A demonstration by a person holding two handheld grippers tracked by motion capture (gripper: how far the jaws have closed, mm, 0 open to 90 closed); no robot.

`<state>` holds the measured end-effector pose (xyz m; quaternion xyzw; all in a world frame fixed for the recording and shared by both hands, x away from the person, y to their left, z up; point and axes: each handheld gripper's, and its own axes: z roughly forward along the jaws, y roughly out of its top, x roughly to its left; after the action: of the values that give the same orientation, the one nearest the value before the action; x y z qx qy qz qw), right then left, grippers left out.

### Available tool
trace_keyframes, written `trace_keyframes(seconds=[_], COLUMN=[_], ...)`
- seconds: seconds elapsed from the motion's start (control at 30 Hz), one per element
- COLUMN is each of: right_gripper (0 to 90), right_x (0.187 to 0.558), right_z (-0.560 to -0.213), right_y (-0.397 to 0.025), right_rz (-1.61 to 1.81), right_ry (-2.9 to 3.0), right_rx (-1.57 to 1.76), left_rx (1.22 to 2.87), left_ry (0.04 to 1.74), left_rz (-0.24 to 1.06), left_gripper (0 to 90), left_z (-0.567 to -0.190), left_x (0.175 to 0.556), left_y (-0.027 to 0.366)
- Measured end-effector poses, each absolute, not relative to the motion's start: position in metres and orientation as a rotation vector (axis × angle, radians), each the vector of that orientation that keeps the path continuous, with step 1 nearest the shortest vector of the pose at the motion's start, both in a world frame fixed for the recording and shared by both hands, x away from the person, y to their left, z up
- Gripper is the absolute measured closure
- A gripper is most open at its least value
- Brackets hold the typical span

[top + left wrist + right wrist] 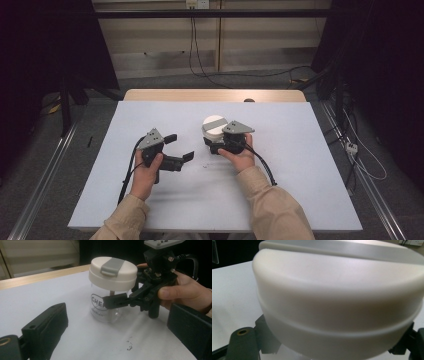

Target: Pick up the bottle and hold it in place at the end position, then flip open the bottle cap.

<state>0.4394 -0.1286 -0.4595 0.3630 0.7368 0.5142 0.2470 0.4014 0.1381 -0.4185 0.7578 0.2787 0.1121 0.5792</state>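
Note:
A clear glass jar (214, 126) with a cream lid (113, 272) and a grey strap across the top stands upright near the middle of the white table (290, 200). My right gripper (216, 144) reaches in from the jar's near right side, its jaws closed on the glass body below the lid; one black jaw crosses the printed front. In the right gripper view the lid (337, 297) looms very close above that gripper (332, 347). My left gripper (181, 148) hovers left of the jar, apart from it, jaws wide open and empty (120, 326).
A few dark specks (129, 346) lie on the white surface just in front of the jar. A wooden table edge (215, 95) runs along the back. Cables trail on the floor (360, 155) to the right.

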Motion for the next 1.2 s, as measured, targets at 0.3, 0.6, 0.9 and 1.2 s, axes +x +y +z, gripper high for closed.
trace_keyframes(seconds=[0.3,0.6,0.9,1.2], right_gripper=[18.4,18.5,18.5,18.5], right_x=[0.44,0.44,0.44,0.439], right_z=[-0.46,-0.46,-0.46,-0.46], right_y=[-0.129,-0.129,-0.129,-0.129], right_rz=[1.403,1.404,1.402,1.402], right_ry=[2.01,2.009,2.011,2.012], right_rx=[0.99,0.99,0.993,0.993], left_rx=[1.775,1.785,1.773,1.774], left_ry=[0.652,0.656,0.643,0.64], left_rz=[0.257,0.272,0.236,0.233], left_gripper=[2.9,2.9,2.7,7.2], left_z=[-0.42,-0.419,-0.42,-0.419], left_x=[0.405,0.411,0.422,0.429], left_y=[0.134,0.127,0.113,0.106])
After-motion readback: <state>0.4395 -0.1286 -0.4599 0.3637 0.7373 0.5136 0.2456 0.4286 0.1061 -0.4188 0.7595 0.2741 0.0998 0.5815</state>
